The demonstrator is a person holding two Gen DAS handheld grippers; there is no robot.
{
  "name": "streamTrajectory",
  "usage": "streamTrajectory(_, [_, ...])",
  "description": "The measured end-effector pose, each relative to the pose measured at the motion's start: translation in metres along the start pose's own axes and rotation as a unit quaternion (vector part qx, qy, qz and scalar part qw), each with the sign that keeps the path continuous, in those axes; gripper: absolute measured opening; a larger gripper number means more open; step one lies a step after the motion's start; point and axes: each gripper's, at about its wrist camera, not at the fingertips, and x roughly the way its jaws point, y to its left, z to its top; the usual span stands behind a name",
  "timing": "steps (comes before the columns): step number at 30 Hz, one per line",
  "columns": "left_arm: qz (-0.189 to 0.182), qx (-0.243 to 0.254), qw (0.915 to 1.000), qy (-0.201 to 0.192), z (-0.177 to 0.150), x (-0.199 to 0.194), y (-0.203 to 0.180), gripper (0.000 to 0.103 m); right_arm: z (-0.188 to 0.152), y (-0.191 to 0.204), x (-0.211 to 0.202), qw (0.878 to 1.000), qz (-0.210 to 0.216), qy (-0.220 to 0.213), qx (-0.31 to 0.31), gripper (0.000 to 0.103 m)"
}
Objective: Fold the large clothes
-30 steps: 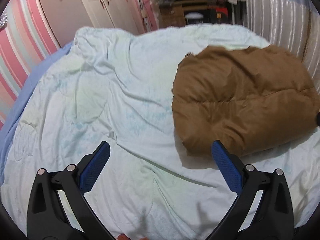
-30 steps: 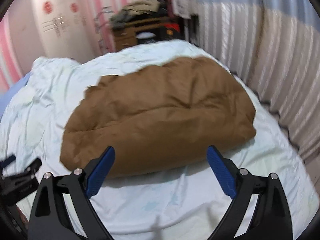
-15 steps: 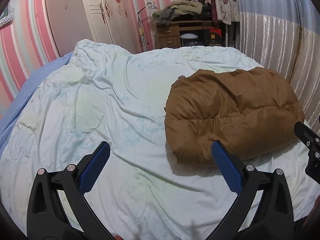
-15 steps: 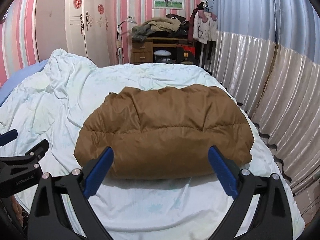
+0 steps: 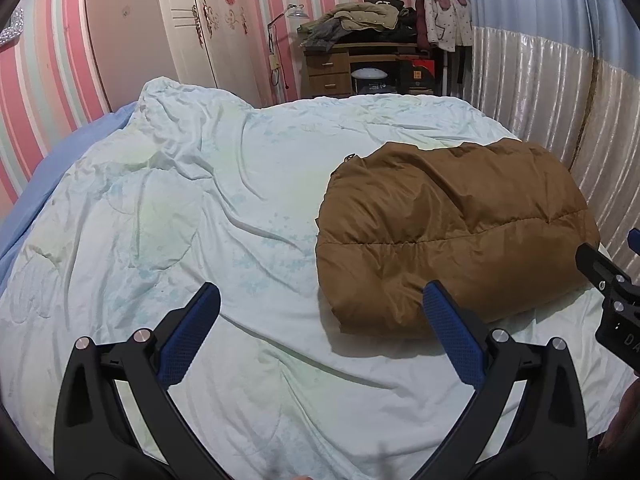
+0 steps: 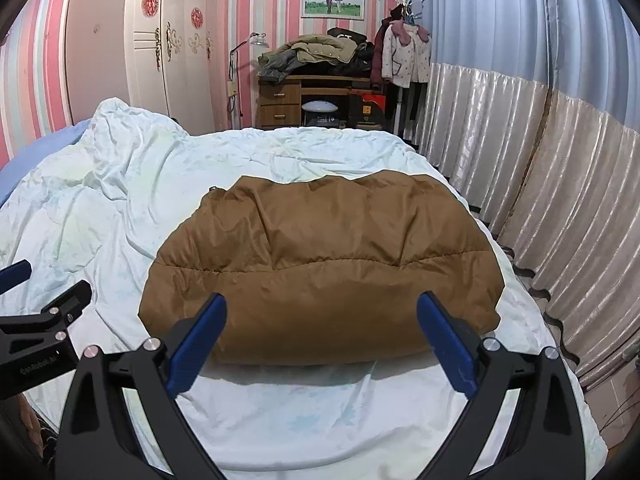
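Left hand-held gripper [image 5: 320, 316] at lower centre of the left wrist view: spread wide, empty, raised over pale quilt [image 5: 200, 208]. Folded brown puffer jacket [image 6: 320, 272] mid-frame on the bed, likely finished. Right hand-held gripper [image 6: 320, 324] equally wide, empty, clear of it.
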Motion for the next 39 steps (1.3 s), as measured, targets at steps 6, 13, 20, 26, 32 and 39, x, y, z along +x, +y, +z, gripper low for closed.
streamTrajectory(6, [-0.003, 0.0, 1.0, 0.002, 0.001, 0.004, 0.0, 0.1, 0.001, -0.002, 0.004, 1.0, -0.001, 0.003, 0.001, 0.096])
streamTrajectory(13, [-0.001, 0.006, 1.0, -0.003, 0.001, 0.003, -0.003, 0.1, 0.0, -0.004, 0.008, 1.0, 0.001, 0.009, 0.007, 0.096])
streamTrajectory(20, [-0.001, 0.018, 0.9995, -0.025, 0.0, -0.003, -0.007, 0.1, -0.002, -0.006, 0.01, 1.0, -0.007, 0.012, 0.011, 0.096])
streamTrajectory(26, [0.001, 0.037, 0.9986, -0.037, -0.001, -0.007, -0.014, 0.1, -0.002, -0.006, 0.011, 1.0, -0.008, 0.014, 0.011, 0.096])
streamTrajectory(32, [0.001, 0.029, 0.9989, -0.036, -0.001, -0.006, -0.012, 0.1, -0.002, -0.005, 0.011, 1.0, -0.009, 0.015, 0.01, 0.096])
streamTrajectory(39, [0.006, 0.023, 0.9993, -0.029, 0.0, -0.003, -0.009, 0.1, -0.002, -0.008, 0.011, 1.0, -0.009, 0.012, 0.007, 0.096])
